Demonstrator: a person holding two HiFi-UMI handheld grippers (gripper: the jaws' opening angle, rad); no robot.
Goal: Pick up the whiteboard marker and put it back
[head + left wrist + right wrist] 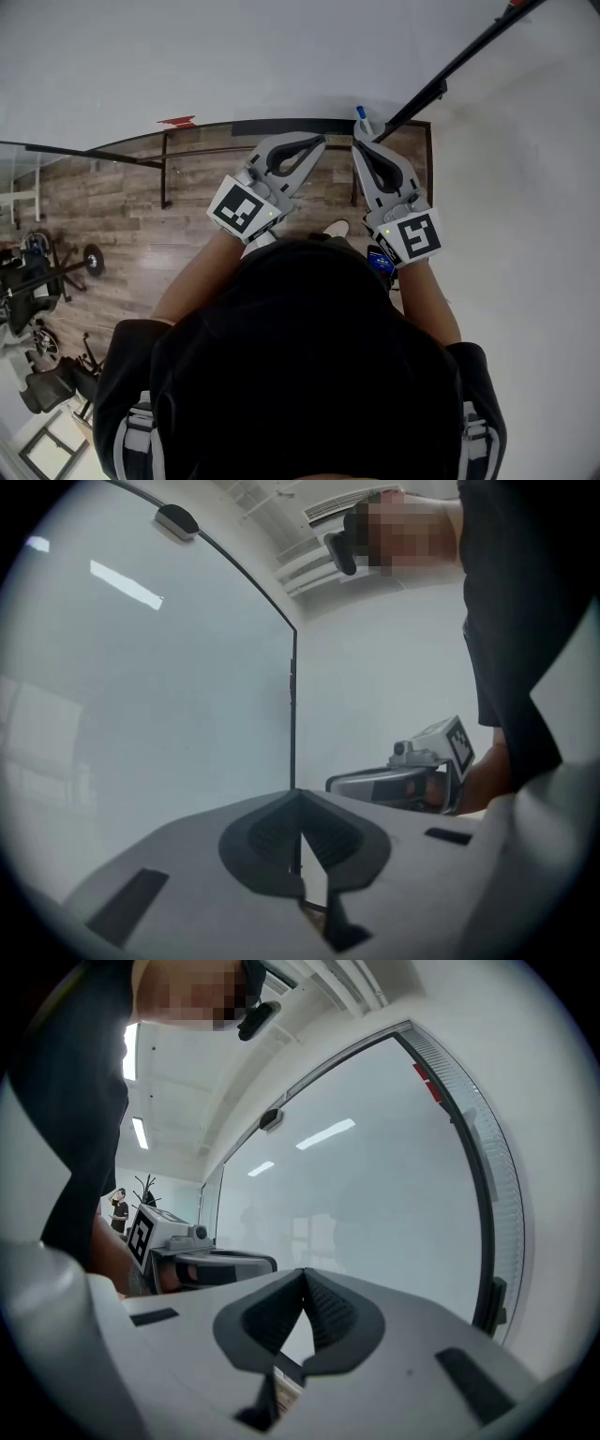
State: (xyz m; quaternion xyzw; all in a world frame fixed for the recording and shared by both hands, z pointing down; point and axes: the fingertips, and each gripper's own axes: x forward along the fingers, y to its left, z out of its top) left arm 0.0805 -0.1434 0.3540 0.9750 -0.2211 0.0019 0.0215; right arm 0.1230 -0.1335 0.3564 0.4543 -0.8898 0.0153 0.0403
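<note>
1. The whiteboard marker (pixel 362 114), blue-capped, stands on the dark ledge (pixel 281 127) at the foot of the whiteboard (pixel 281 56). In the head view it is at about 1 o'clock from the picture's middle, and at 12 o'clock just beyond the tip of the right gripper (pixel 359 145).
2. The right claw is closed and empty. Its own view shows the pads meeting with nothing between them.
3. The left gripper (pixel 314 142) is closed too, holds nothing and points at the board beside the right one.
4. Judged from this, the marker looks to be back in its place and no grip is on it. Little seems left but to draw the hands away. If the pick-up has not yet been made, the right claw must open first.
5. The board's black frame bar (pixel 469 56) runs off towards 1 o'clock, close by the marker. A red piece (pixel 176 122) sits on the ledge at 10 o'clock.
6. Below lie the wooden floor (pixel 112 216) and, at 8 o'clock, some dark equipment (pixel 37 262), well clear. Nothing blocks the marker.
</note>
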